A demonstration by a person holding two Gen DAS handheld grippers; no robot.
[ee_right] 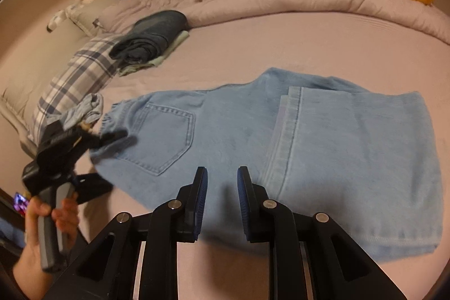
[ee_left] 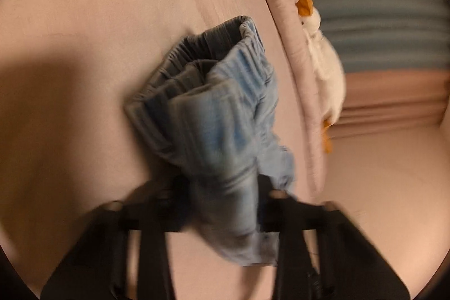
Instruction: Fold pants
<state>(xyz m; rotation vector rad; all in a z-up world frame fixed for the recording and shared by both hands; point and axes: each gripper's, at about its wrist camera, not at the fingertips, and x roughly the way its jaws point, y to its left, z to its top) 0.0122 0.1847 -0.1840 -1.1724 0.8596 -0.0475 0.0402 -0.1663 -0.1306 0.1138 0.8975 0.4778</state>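
Pink bed sheet (ee_right: 253, 47), light blue jeans (ee_right: 309, 145) folded once across it.
Left gripper (ee_left: 225, 204) clamps the bunched waistband (ee_left: 219, 103); right gripper (ee_right: 222, 187) hovers narrow, holding nothing.

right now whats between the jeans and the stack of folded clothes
Only bare pink sheet. In the right wrist view nothing sits between the light blue jeans and the folded stack by the plaid pillow.
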